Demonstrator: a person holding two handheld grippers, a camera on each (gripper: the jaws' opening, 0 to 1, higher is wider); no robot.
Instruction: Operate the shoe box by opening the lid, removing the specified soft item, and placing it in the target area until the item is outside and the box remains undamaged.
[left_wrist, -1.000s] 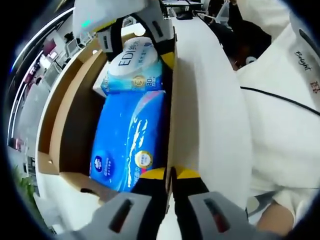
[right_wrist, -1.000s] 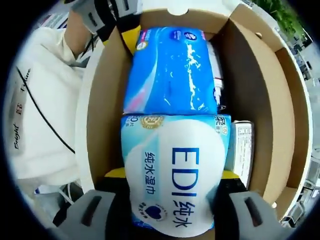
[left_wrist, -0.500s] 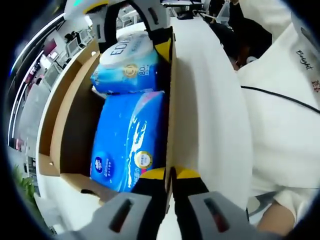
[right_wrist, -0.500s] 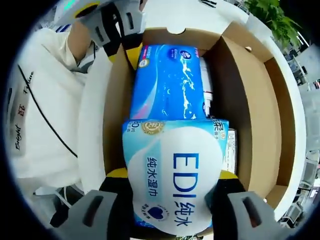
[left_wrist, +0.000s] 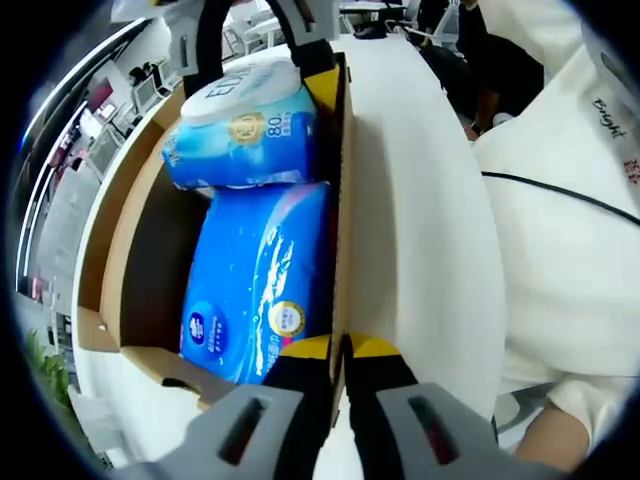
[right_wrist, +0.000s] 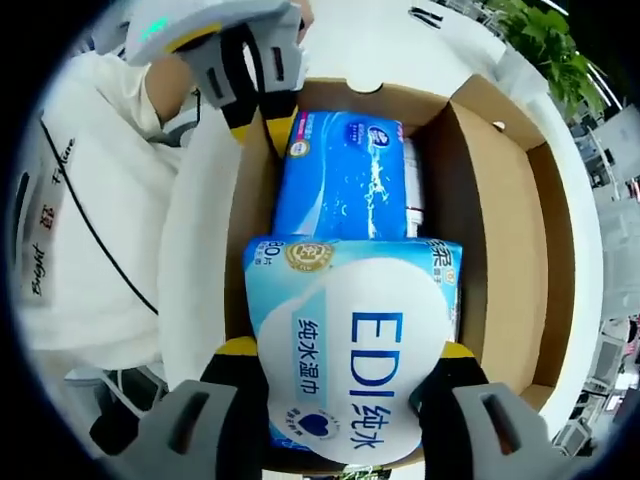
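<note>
Now right tongs (right_wrist: 345, 365) clamp the pale-blue EDI wipes pack (right_wrist: 350, 375); left tongs (left_wrist: 340, 350) pinch the box wall (left_wrist: 343, 230)

The shoe box (right_wrist: 500, 230) sits open on the tabletop (left_wrist: 425, 230), between the person's sleeve (left_wrist: 570, 250) on one side and the tabletop's far edge on the other. Inside the box a tissue pack (right_wrist: 345, 175) lies flat along the wall nearest the person. The wipes pack (right_wrist: 350, 350) sits between the right claw (right_wrist: 345, 370)'s jaws, above the box's near end in the right gripper view, overlapping the tissue pack's end. The left claw (left_wrist: 340, 352) clamps the box wall (left_wrist: 342, 250) nearest the person, at the end opposite the right claw. In the right gripper view, smaller items lie wedged between the tissue pack and the farther wall. A plant (right_wrist: 545, 40) stands beyond the box.
</note>
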